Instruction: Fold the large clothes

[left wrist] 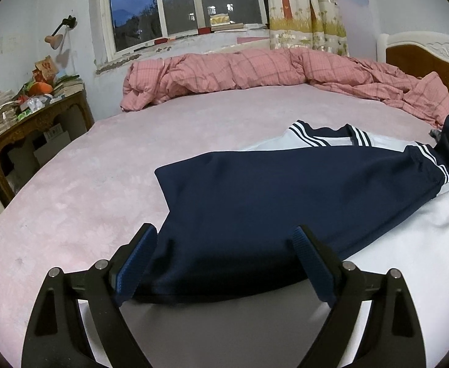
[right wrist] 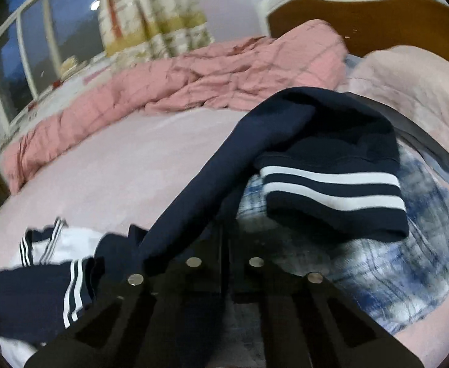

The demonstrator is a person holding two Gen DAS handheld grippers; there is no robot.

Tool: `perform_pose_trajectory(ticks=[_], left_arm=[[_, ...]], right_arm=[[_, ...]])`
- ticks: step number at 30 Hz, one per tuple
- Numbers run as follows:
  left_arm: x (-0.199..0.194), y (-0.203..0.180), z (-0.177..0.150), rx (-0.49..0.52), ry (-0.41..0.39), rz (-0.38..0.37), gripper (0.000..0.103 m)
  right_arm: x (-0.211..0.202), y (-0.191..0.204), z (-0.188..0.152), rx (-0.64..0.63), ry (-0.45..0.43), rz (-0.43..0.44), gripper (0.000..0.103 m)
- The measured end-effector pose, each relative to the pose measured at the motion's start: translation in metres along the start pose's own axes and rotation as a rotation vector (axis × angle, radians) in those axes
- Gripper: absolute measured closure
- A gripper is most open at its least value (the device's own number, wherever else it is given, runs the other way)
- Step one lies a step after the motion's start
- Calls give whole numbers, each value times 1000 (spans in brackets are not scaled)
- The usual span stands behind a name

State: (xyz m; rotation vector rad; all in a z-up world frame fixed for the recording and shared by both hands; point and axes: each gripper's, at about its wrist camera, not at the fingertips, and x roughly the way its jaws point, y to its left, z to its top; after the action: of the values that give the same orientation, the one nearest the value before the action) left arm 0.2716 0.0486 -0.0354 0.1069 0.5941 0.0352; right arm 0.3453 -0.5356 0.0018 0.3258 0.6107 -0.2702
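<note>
Lying across the near right part of the pink bed (left wrist: 101,184), the navy and white jacket (left wrist: 270,202) spreads its dark sleeve or panel leftward over the white body, with a striped collar (left wrist: 325,138) at its far edge. In the left wrist view the left gripper (left wrist: 226,239) stands wide, its blue-padded fingers (left wrist: 135,260) set to either side of the near edge of the navy cloth; the fabric lies between them, and the pads do not press on it. In the right wrist view, which is blurred, the right gripper (right wrist: 226,245) has its jaws drawn fully together, right at the spot where the navy sleeve (right wrist: 212,168) comes down to the fingertips; whether cloth is pinched there I cannot tell, since the dark fingers and the dark cloth merge. From that spot the sleeve runs up and to the far right, then folds back so that its striped cuff (right wrist: 334,196) hangs just beyond the gripper, over a blue and white patterned cloth (right wrist: 423,245). The jacket's body shows low on the left of that view. A crumpled pink quilt (left wrist: 239,70) lies along the far side of the bed beneath the window (left wrist: 181,3), and the headboard (left wrist: 429,55) stands at the far right. A cluttered wooden worktop (left wrist: 34,122) stands left of the bed.
</note>
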Motion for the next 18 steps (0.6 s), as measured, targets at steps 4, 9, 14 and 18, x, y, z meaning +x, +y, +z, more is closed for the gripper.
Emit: perform_pose_trajectory(ticks=[4,9,14,18], left_arm=[[1,-1,0,1,-1,5,14],[2,-1,-1,-4,-9,3,14],[2,-1,-1,-2,-7,4,14],[2,-1,-1,-1,-9,5,14]], right_arm=[[-39,9,8,-15,-114,26,101],[-105,22,28,24,-245,134,101],[-125,48,18,-32,-224,194,101],[-121,99,-11,-174,-150,244,101]])
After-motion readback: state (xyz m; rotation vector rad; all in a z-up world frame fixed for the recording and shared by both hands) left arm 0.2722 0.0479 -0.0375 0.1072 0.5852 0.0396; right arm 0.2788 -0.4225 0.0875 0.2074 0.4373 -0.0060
